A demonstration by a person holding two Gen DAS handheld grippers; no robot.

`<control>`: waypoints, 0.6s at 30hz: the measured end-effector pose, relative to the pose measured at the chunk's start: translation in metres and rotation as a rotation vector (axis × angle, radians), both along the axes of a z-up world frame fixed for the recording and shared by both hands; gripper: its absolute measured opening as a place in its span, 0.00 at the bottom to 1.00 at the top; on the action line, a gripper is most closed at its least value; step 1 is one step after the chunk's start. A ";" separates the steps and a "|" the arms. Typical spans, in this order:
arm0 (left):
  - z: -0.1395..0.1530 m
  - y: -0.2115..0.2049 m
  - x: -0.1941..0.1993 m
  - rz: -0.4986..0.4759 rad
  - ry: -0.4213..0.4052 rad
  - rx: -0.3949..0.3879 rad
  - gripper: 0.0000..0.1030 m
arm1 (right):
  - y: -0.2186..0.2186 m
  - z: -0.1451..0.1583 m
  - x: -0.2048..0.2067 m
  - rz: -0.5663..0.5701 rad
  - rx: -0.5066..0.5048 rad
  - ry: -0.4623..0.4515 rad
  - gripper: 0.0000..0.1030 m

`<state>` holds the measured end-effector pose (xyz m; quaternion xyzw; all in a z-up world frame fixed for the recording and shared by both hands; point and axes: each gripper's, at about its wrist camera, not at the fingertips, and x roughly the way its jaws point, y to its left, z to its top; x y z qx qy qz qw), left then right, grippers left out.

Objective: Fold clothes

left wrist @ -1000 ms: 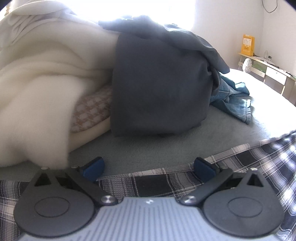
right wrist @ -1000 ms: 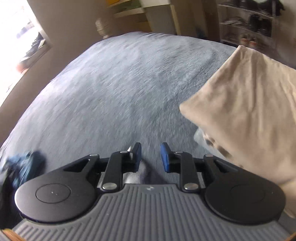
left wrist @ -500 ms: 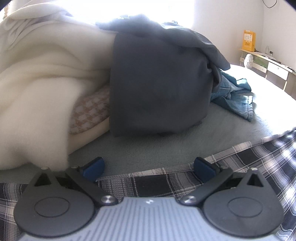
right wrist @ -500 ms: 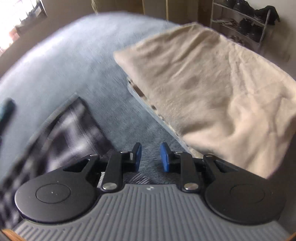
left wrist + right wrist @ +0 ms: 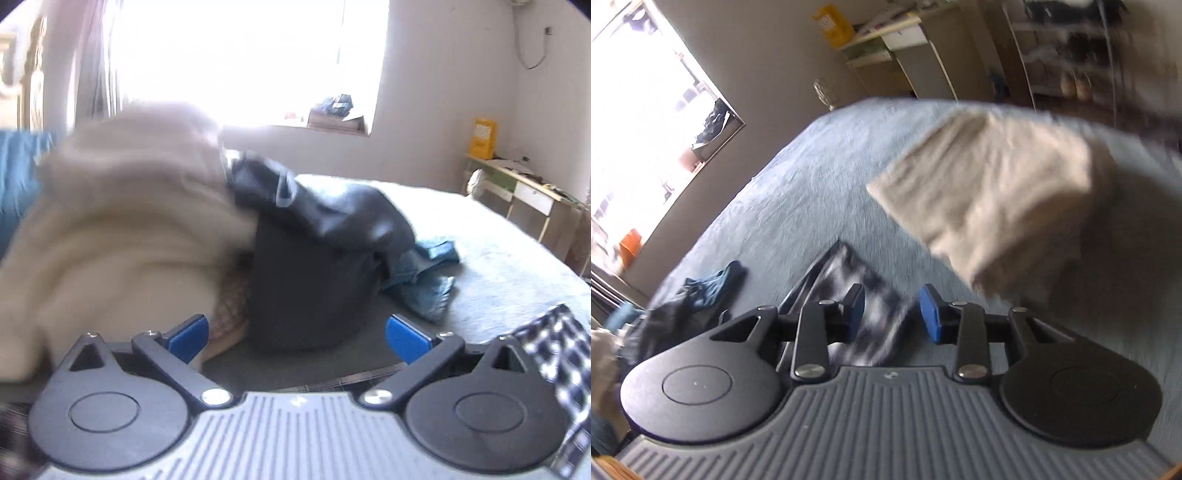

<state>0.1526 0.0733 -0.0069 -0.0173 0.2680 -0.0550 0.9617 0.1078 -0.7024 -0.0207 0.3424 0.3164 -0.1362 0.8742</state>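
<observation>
Clothes lie scattered over your grey-blue, finely ribbed bedspread (image 5: 798, 192). Nearest you is the flat black-and-white plaid shirt (image 5: 860, 295), its straight edge running just under your right gripper (image 5: 892, 314), whose jaws are opening and hold nothing; the plaid shows through the gap from below. Your left gripper (image 5: 297, 332) stands wide apart, empty, above the bedspread, with a corner of the same plaid shirt (image 5: 554, 354) at its right. Ahead of it a fluffy cream blanket (image 5: 122, 236) bulges in soft folds, touching a slumped dark grey garment (image 5: 314, 266); crumpled blue denim (image 5: 424, 277) lies just beside that. In the right view a folded beige fleece blanket (image 5: 997, 192) sits to the right of the shirt, apart from it. Between them and beyond, the bedspread is open up to its far rounded edge.
</observation>
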 end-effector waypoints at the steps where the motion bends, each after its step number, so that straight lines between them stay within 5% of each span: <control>1: 0.008 0.003 -0.013 -0.004 -0.014 0.015 1.00 | 0.000 -0.007 -0.006 -0.002 0.036 0.003 0.32; 10: 0.060 0.053 -0.108 -0.006 -0.034 0.067 1.00 | 0.033 -0.053 -0.042 -0.037 0.284 -0.007 0.32; 15: 0.018 0.040 -0.141 -0.095 0.096 -0.001 0.99 | 0.042 -0.054 -0.038 -0.042 0.290 -0.019 0.32; 18: -0.020 0.013 -0.145 -0.166 0.169 -0.021 0.86 | 0.048 -0.063 -0.026 -0.047 0.271 0.015 0.32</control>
